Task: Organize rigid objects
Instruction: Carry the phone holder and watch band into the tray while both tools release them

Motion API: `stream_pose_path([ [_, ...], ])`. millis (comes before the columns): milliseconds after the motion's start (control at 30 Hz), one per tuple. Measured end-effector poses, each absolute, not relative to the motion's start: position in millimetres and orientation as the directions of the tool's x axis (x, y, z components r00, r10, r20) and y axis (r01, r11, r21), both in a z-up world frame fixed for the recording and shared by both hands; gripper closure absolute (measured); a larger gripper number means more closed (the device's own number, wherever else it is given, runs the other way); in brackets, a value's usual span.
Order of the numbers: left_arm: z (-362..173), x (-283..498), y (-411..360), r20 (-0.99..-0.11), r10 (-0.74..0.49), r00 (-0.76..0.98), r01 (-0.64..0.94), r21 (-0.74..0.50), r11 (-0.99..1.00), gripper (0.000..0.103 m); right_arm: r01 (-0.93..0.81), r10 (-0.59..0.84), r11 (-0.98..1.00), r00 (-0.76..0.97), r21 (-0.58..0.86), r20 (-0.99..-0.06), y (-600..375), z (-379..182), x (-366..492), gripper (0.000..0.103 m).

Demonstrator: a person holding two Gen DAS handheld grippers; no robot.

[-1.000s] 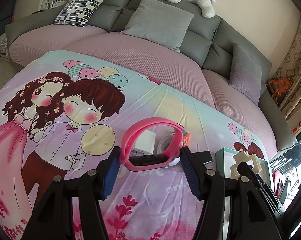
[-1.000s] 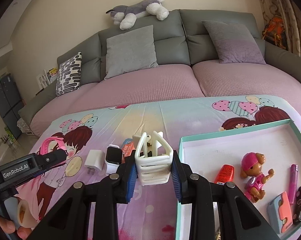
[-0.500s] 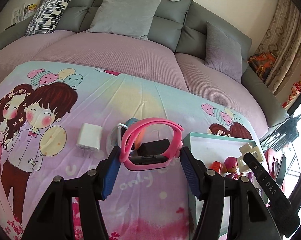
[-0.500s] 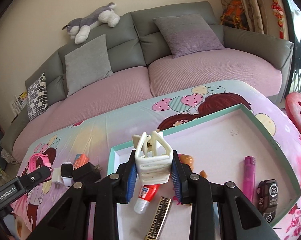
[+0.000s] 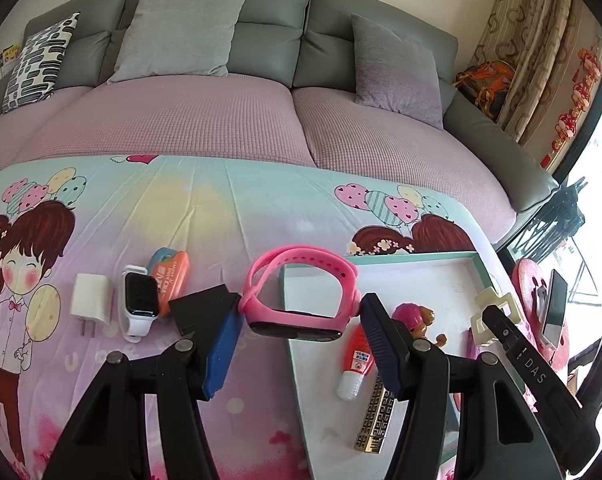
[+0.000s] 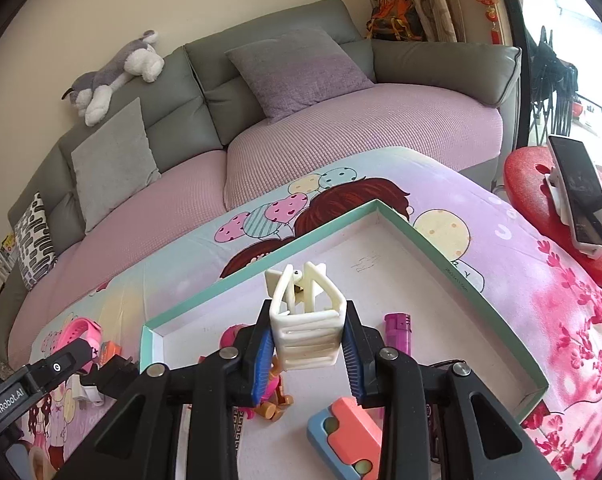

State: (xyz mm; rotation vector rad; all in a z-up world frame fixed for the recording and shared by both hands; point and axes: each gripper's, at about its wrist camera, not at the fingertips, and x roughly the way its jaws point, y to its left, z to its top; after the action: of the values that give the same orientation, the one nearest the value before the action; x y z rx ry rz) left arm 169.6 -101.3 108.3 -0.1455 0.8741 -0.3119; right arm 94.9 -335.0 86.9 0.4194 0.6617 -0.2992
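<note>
As both hands swung across from the cartoon-print bench toward the shallow teal-rimmed white tray (image 6: 453, 258), the right gripper (image 6: 307, 354) stayed clamped on the cream plastic claw hair clip (image 6: 305, 320) above it, and the left gripper (image 5: 299, 340) held the pink silicone wristband watch (image 5: 301, 300) at its near edge, both seemingly ready to drop.

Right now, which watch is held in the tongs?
The pink watch, clamped in the left tongs; the white watch lies untouched on the sheet.
</note>
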Motion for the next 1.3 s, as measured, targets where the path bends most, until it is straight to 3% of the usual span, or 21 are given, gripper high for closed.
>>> stream_pose_path([
  [400,80.5,174.7,-146.3,-0.749,-0.366,0.553,0.28,-0.246,0.928,0.041,0.433,-0.153,0.86,0.723,0.269,-0.674,-348.3,75.2,94.5,0.07],
  [1033,54.6,180.5,-150.6,-0.787,-0.357,0.503,0.276,-0.245,0.929,0.039,0.441,-0.172,0.871,0.683,0.214,-0.71,-345.5,66.7,100.6,0.069],
  [1300,61.8,177.5,-148.1,-0.787,-0.318,0.529,0.271,-0.199,0.942,0.035,0.451,-0.189,0.872,0.67,0.191,-0.718,-345.9,64.0,102.9,0.037],
])
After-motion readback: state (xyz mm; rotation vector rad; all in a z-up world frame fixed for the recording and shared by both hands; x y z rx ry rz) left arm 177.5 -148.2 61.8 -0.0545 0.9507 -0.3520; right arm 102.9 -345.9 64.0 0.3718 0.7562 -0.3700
